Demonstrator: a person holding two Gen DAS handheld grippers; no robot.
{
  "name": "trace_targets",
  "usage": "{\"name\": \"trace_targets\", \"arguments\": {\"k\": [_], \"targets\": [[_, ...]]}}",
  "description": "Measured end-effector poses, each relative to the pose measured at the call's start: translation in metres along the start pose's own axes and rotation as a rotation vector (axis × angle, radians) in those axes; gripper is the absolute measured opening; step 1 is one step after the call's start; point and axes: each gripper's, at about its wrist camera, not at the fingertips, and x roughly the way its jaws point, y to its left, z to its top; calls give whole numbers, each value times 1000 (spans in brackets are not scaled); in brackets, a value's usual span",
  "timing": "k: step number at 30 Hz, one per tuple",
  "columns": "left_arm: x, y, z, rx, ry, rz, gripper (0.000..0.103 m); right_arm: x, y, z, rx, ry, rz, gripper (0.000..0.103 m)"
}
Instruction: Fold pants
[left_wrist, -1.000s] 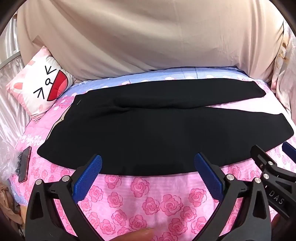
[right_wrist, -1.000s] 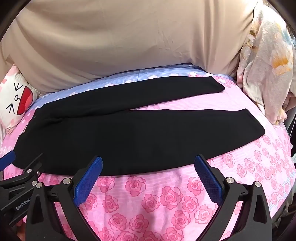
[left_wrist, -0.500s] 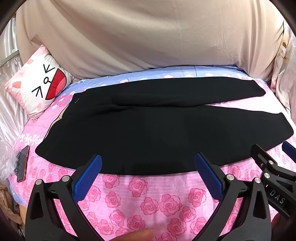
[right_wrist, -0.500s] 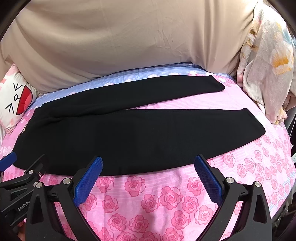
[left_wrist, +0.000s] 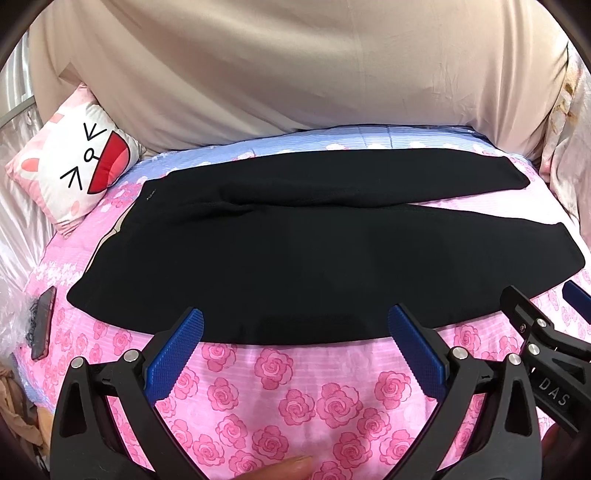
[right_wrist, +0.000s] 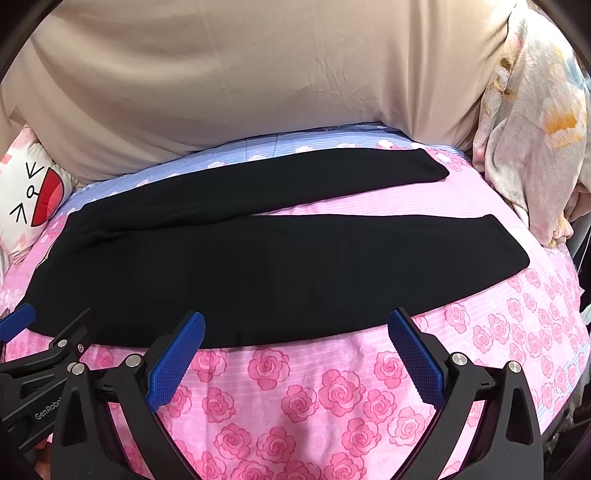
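Black pants (left_wrist: 295, 254) lie flat on a pink rose-print bed cover (left_wrist: 280, 387), waist at the left, two legs spread toward the right; they also show in the right wrist view (right_wrist: 280, 266). My left gripper (left_wrist: 295, 332) is open and empty, just in front of the pants' near edge at the middle. My right gripper (right_wrist: 295, 332) is open and empty, in front of the near leg's edge. Each gripper shows at the other view's side: the right one (left_wrist: 554, 325), the left one (right_wrist: 40, 343).
A cartoon-face pillow (left_wrist: 74, 170) lies at the back left. A dark phone (left_wrist: 42, 321) rests on the bed's left edge. A beige sheet (left_wrist: 295, 66) hangs behind the bed. A floral blanket (right_wrist: 535, 122) is heaped at the right.
Both grippers have drifted slightly; the pants sit a touch lower and nearer in both views. Nothing was grasped, and both stay open.
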Motion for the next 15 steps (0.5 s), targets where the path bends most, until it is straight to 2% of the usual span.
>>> {"name": "trace_targets", "arguments": {"k": [15], "targets": [[-4, 0, 17, 5, -2, 6, 98, -3, -1, 8, 2, -1, 1, 98]]}}
